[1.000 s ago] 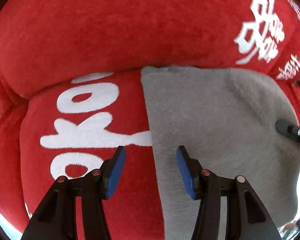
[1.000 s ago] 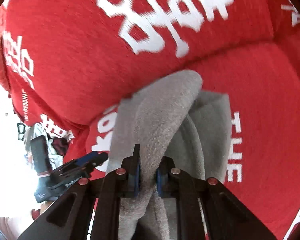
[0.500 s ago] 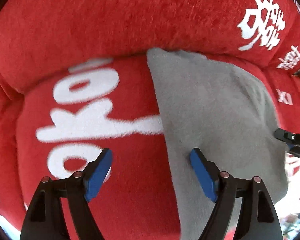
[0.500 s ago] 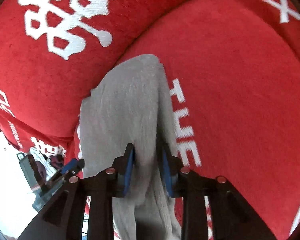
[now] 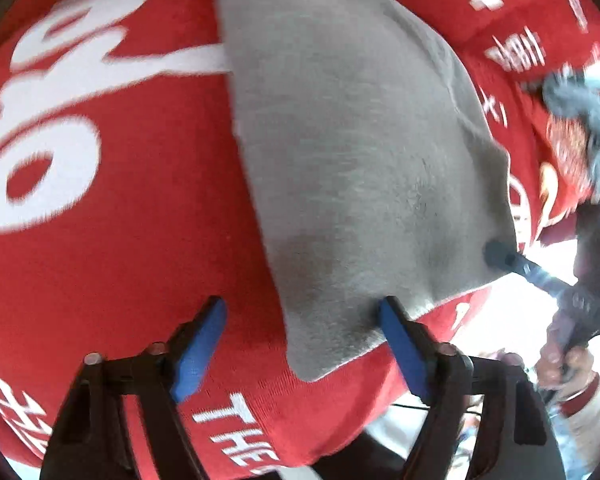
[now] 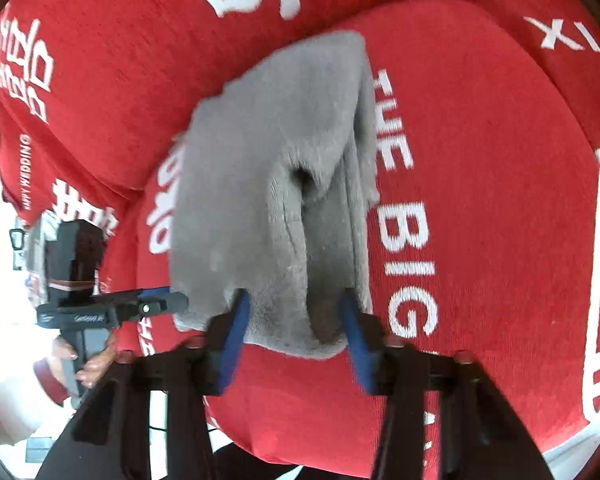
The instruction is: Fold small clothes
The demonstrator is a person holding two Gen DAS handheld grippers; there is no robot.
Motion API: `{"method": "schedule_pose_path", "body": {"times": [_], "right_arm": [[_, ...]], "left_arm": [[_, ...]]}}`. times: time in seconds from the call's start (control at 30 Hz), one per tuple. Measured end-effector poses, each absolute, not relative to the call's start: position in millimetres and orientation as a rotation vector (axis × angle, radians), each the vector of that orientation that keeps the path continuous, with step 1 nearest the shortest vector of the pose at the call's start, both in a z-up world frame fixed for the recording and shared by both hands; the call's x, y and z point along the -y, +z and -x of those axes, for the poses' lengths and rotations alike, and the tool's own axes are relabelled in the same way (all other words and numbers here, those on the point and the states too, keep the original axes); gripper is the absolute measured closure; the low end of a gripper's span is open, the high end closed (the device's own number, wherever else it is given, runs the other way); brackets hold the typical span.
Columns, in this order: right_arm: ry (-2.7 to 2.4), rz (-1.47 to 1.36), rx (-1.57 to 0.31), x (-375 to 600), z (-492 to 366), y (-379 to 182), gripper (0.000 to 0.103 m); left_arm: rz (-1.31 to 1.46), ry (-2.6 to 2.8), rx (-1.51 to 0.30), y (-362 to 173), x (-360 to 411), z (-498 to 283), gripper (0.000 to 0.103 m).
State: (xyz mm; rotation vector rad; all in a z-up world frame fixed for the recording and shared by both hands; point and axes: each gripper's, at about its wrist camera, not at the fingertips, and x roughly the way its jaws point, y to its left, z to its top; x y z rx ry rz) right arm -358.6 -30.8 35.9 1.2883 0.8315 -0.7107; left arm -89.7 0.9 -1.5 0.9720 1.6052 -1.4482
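Item under inspection: a small grey fleece garment (image 5: 360, 140) is lying flat on a red plush cushion with white lettering (image 5: 120, 260), its far end reaching the seam of the back cushion.

Left gripper (image 5: 302, 308): it is pointing steeply down over the garment's near corner. Its jaws have just been closing but are standing apart, gripping nothing. The corner is sitting between them, the right pad touching the cloth's edge and the left pad hanging over bare cushion.

Right gripper (image 6: 296, 320): its jaws have just been closing and are clamping a bunched ridge of the grey fleece at the opposite near edge.

Risks, as judged:
- The left jaws are straddling cloth and cushion together, so closing here is likely to pinch the plush cover too.
- The right grip is holding a thick pucker rather than a clean edge, so lifting may be dragging several layers and skewing the fold.
- One-sided tension is liable to slide the garment across the cushion.
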Motion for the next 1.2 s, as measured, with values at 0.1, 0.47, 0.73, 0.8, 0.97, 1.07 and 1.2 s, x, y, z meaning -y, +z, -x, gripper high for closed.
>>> {"method": "schedule_pose_path", "body": {"times": [0.1,0.47,0.73,0.8,0.97,1.07,1.2], "right_arm": [[-0.711,-1.266,-0.817,28,354,48,0.097],[-0.821,-1.374,-0.817,17,382,5,0.099],[-0.882,-1.377,-0.892,8,378,20,0.089],[-0.911,-1.366,-0.879,10,374,31,0.089],[-0.919,-1.311,-0.788,24,369,63,0.089],[-0.914,-1.269,-0.804,35,361,70,0.079],[-0.919,-1.243,-0.827,54,346,60,0.079]], "left_arm": [[-1.033,-1.506,-1.539,11,-1,104,0.075],[-1.087,-1.535,-1.436,10,-23,103,0.078],[-1.121,-1.518,-1.336,28,-36,100,0.077],[-1.108,-1.497,-1.318,34,-38,100,0.077],[-1.062,-1.385,-1.296,46,-35,83,0.077],[-1.03,-1.332,-1.283,50,-28,79,0.077],[-1.005,-1.316,-1.28,50,-16,78,0.077]]}}
